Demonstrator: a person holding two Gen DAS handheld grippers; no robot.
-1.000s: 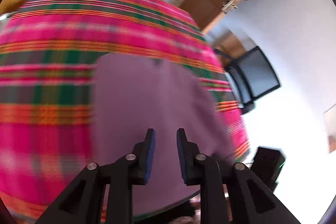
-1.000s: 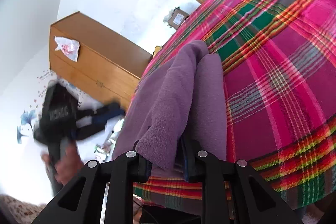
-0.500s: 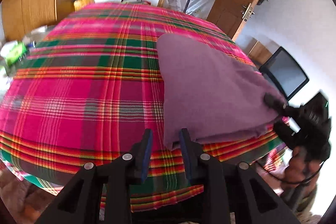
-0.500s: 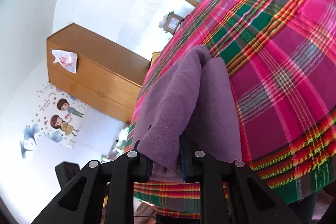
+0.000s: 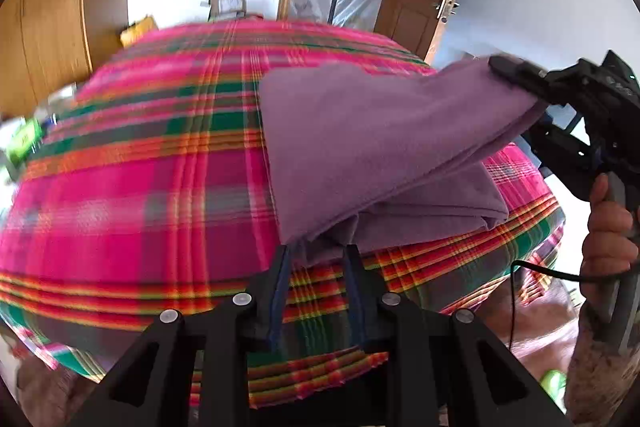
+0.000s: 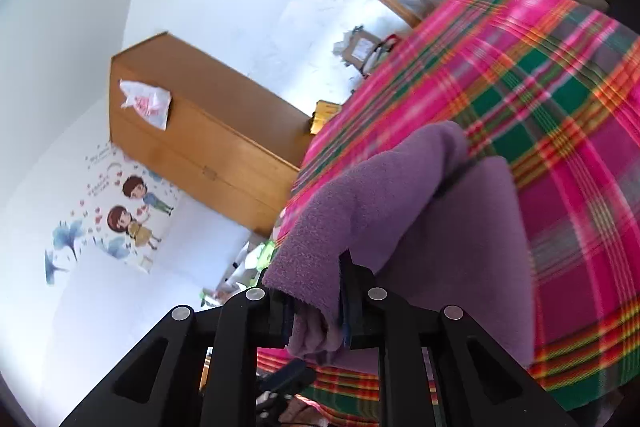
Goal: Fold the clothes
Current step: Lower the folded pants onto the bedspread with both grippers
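A table under a pink, green and orange plaid tablecloth (image 5: 140,195) fills the room's middle, with wooden cabinets and a door behind it. One garment lies on it: a purple fleece cloth (image 5: 360,131), already doubled into layers, just ahead of the left gripper (image 5: 316,267). That gripper's two fingers stand apart, either side of the cloth's near corner, which sits between them at their tips; I cannot tell whether they touch it. This looks like lining up a pinch to match the other side. To its right, the right gripper (image 6: 314,307) is clamped on the cloth's opposite corner, holding the top layer lifted off the lower one, probably so both corners can carry over together. Two grippers, one cloth, one table.
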